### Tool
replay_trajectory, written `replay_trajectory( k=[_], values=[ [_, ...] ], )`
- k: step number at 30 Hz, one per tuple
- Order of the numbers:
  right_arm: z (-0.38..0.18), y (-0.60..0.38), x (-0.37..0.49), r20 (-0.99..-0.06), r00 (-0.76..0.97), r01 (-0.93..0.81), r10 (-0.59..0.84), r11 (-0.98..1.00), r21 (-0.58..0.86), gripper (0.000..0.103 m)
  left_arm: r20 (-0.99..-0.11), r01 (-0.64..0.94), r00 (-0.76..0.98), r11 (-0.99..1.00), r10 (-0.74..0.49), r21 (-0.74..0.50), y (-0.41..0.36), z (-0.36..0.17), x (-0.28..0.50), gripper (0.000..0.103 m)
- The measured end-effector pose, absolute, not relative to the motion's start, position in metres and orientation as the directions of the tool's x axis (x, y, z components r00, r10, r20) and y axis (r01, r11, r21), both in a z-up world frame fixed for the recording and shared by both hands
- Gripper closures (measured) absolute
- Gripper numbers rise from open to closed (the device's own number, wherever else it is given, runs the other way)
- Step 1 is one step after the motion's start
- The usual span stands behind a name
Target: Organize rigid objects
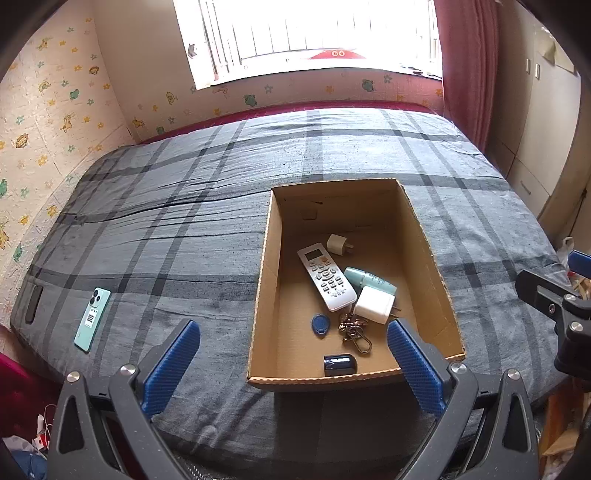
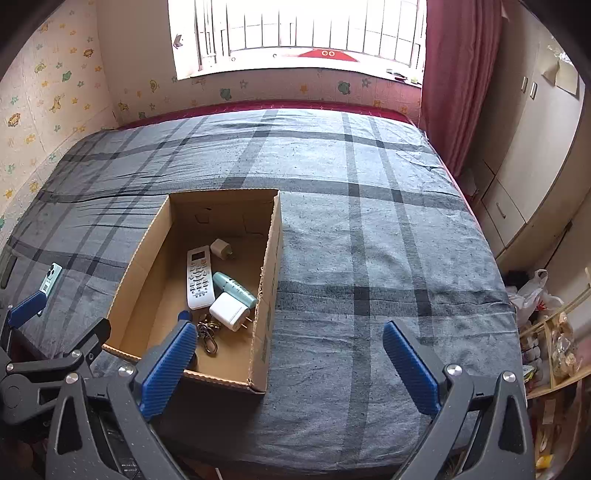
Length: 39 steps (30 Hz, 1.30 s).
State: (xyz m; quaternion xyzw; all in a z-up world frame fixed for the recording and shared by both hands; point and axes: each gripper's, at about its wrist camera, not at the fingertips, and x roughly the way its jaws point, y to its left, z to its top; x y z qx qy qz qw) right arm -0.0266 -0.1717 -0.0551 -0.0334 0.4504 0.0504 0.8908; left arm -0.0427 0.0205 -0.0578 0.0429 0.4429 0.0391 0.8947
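Open cardboard box (image 1: 417, 236) sits on the bed (image 1: 184, 229), centre-right of the left wrist frame, centre-left of the right wrist frame. Grey plaid cover on the bed.

Inside the box: white remote (image 1: 327, 277) lying diagonally, small white charger (image 1: 338, 244) just above it toward the far wall, teal tube (image 1: 369, 282) to the right of the remote, bigger white plug adapter (image 1: 373, 305) overlapping the tube's lower end, blue key fob (image 1: 320, 325) lower left, metal key ring with clips (image 1: 354, 332) beside the fob, dark blue object (image 1: 340, 363) against the near wall.

Mint green phone (image 1: 92, 319) lies outside the box, on the bed at lower left of the left wrist frame, well apart from the box; a dark flat item (image 1: 34, 303) lies further left near the bed edge, too small to tell.

Left gripper (image 1: 293, 350) is wide open, empty, its blue pads straddling the near left side of the box. Right gripper (image 2: 290, 354) also wide open, empty, left pad over the box's near corner, right pad over bare bed.

Window (image 1: 310, 33) top centre, red curtain (image 1: 465, 66) upper right.
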Motion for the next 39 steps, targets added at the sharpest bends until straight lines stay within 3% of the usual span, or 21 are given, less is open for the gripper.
replay_trajectory(
  k=[39],
  values=[
    [-0.058, -0.175, -0.047, -0.802, 0.595, -0.122, 0.05, 0.992, -0.029, 0.0, -0.775, 0.033, 0.629, 0.993, 0.065, 0.11, -0.003, -0.055, -0.064, 0.0]
  ],
)
